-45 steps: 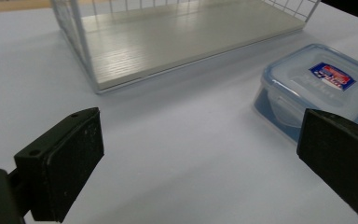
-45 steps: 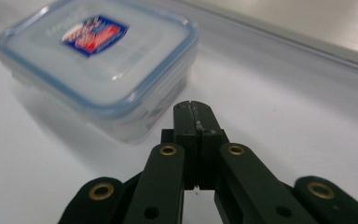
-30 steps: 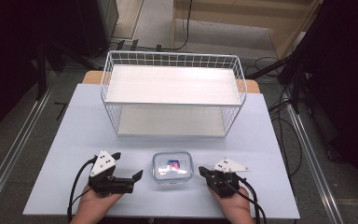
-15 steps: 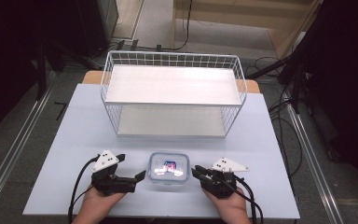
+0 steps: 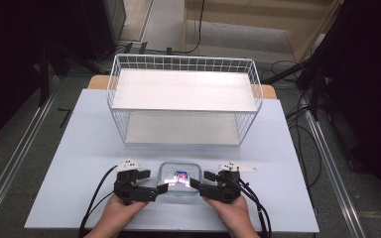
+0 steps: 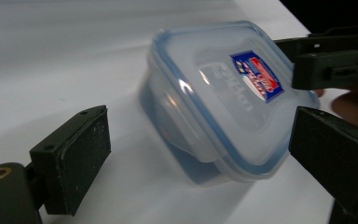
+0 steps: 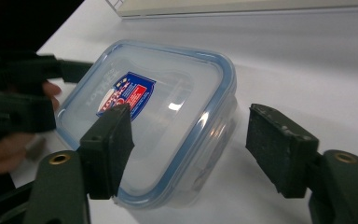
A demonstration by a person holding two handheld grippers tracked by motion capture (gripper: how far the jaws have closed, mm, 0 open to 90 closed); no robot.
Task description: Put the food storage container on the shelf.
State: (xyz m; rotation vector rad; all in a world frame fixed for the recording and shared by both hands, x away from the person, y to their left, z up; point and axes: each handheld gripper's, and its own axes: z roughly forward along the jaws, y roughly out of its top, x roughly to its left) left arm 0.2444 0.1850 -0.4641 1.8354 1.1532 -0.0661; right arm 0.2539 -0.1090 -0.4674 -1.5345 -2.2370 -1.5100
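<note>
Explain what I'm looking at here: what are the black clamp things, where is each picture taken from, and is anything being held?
A person sits at a pale table with a tool in each hand. The left hand-held gripper and the right hand-held gripper each end in two black jaws and trail a cable.

The high view looks down from above the person's side of the table. The other two pictures come from cameras riding on the grippers, looking along their own jaws.

On the table lies a small clear plastic box with a blue-rimmed lid and a red and blue label. Behind it stands a white wire basket shelf with two boards.

Nothing is gripped. Both grippers flank the box with jaws open; the right one's jaws have just been opening, the left one's closing slightly. In the right gripper view the box lies between the jaws, with a gap showing on the right-hand side.
</note>
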